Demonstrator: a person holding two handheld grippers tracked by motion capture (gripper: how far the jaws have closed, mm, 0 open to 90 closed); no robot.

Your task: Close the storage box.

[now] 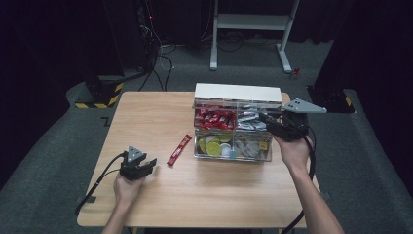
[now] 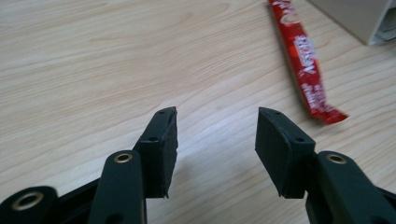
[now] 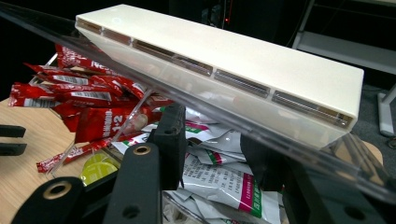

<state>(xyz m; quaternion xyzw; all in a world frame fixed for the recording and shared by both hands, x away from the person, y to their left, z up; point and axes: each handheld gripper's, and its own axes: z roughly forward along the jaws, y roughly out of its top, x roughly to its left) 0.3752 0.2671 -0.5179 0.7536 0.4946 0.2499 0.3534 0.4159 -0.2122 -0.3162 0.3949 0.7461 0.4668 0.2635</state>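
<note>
Left gripper (image 2: 216, 140): jaws parted, nothing between them, bare table (image 2: 93, 70) beneath. Red sachet (image 2: 306, 60) lies flat at one o'clock from its tips, apart from them. Right gripper (image 3: 215, 154): jaws stand on either side of the clear lid (image 3: 196, 105) of the compartment box (image 1: 233, 152), gripping its edge. White packets (image 3: 219, 179) below; red sachets at ten o'clock.

Bare table (image 1: 146, 122) left of the clear box (image 1: 233, 127) (one red sachet (image 1: 179, 149) there).
</note>
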